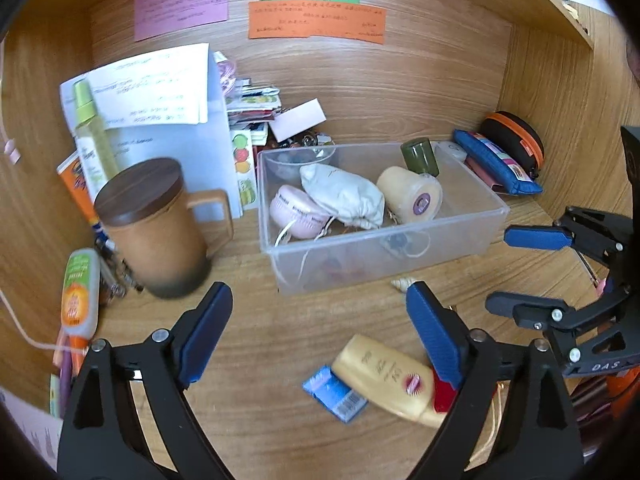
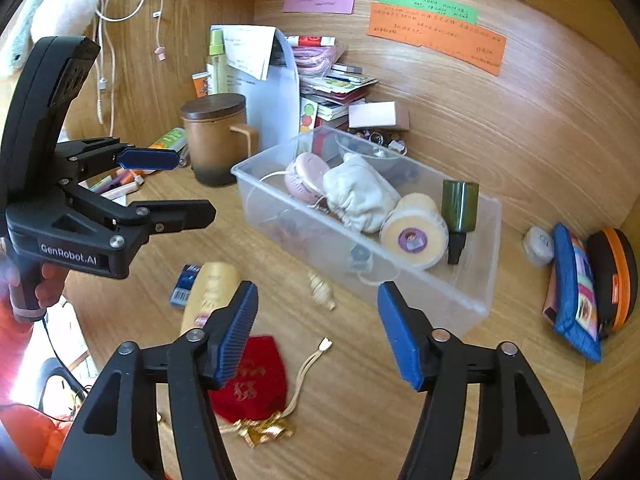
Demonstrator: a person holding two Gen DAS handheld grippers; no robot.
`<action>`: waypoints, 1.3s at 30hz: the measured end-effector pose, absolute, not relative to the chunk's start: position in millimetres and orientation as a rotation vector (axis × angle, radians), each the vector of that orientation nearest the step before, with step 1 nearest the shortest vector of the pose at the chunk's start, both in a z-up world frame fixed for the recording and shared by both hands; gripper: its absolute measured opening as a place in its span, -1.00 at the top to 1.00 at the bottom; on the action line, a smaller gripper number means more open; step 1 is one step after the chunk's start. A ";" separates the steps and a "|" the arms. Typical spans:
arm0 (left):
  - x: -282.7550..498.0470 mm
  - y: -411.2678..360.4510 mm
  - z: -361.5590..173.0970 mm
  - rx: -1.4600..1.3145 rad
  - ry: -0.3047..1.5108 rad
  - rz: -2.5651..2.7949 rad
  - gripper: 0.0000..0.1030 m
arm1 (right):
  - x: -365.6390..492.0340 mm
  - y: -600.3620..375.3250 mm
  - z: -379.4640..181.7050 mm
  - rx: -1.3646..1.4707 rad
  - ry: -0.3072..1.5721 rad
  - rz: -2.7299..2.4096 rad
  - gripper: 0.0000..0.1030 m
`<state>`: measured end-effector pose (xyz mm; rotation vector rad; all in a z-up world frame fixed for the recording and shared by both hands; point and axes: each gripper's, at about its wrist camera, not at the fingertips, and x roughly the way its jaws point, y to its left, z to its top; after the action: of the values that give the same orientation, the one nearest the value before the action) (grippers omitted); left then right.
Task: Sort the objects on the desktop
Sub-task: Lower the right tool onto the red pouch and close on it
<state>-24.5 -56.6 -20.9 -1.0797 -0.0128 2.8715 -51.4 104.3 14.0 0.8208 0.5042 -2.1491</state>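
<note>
Already the bin [image 2: 486, 240] holds several items, while at its 6 o'clock the bottle [image 1: 384, 376], red pouch [image 2: 252, 380], shell [image 2: 320, 290] and blue packet [image 1: 334, 394] wait loose, both the left gripper [image 1: 320, 336] and right gripper [image 2: 318, 332] gaping empty.

Over a cluttered wooden desk [image 2: 360, 380], the right gripper [image 2: 318, 332] hangs with jaws apart and empty, above a red pouch [image 2: 260, 376] and a small shell [image 2: 320, 289]. The left gripper [image 2: 188, 184] gapes at the left. Near the desk's back edge, a clear bin [image 2: 472, 300] holds a white drawstring bag [image 2: 360, 196].
</note>
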 end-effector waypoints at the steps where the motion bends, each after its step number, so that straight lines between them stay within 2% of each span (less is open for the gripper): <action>1: -20.5 -57.1 -22.1 -1.083 -0.025 2.871 -0.78 | -47.5 105.8 11.7 0.824 0.499 -2.143 -0.18; 3: -12.1 -58.2 -24.5 -1.080 -0.046 2.881 -0.83 | -39.6 108.4 6.1 0.835 0.495 -2.130 -0.19; 14: 15.5 -56.0 -50.7 -1.134 -0.121 2.877 -0.84 | -19.0 108.4 -41.3 0.951 0.499 -2.008 -0.20; 27: 18.5 -65.0 -72.8 -1.221 -0.233 2.846 -0.84 | -35.5 103.3 -56.0 1.048 0.354 -1.835 -0.19; 32: 14.9 -64.4 -74.8 -1.241 -0.238 2.848 -0.84 | -29.5 98.1 -59.7 1.032 0.360 -1.779 0.21; 34: 13.8 -63.5 -75.7 -1.248 -0.240 2.848 -0.84 | -25.0 97.0 -58.9 1.007 0.391 -1.806 0.44; 37: 12.0 -59.8 -76.9 -1.259 -0.233 2.842 -0.84 | -23.4 100.4 -57.4 0.984 0.393 -1.844 0.64; 39: 9.7 -57.5 -77.1 -1.264 -0.222 2.837 -0.84 | -24.1 105.0 -55.0 0.969 0.390 -1.870 0.66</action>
<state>9.7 -57.5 -77.1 -1.2641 -0.2217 2.8366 -24.1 105.0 -55.0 0.9691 0.3899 -1.8703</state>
